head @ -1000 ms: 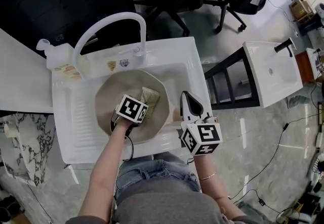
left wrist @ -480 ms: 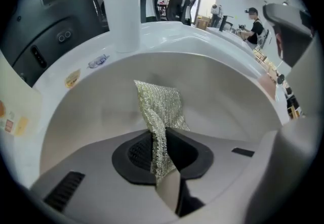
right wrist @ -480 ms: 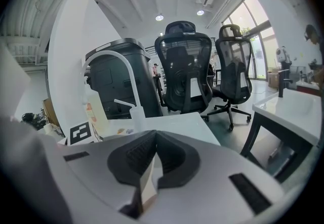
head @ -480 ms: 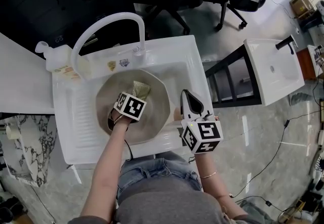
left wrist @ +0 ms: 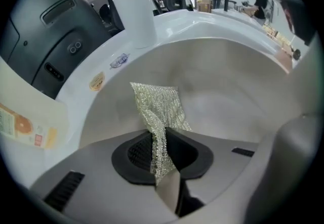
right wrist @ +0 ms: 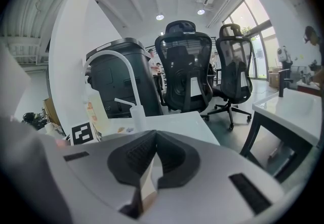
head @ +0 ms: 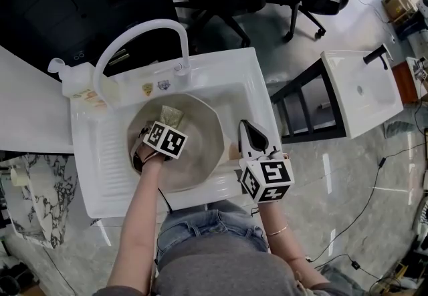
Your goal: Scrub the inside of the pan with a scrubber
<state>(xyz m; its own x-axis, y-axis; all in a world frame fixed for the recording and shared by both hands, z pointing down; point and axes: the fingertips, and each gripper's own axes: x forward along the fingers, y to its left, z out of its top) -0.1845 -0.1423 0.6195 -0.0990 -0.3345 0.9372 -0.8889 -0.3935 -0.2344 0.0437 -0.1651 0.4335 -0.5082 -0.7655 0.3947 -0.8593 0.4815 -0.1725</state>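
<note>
The left gripper [left wrist: 161, 139] is clamped on the scrubber [left wrist: 158, 106] and holds its free end against the inner wall of the pan [head: 204, 137] near 12 o'clock, probably to keep the mesh on the surface. The pan sits in the sink [head: 257, 94]. The right gripper [right wrist: 153, 156], jaws together with nothing between them, is at the pan's 3 o'clock. The faucet [head: 137, 34] arches over at 11 o'clock and may restrict lifting.

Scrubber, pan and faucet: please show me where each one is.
scrubber [left wrist: 159, 109], left gripper view, middle of the mesh.
pan [head: 204, 144], head view, bare inner surface at its right.
faucet [head: 144, 25], head view, top of the arch.
</note>
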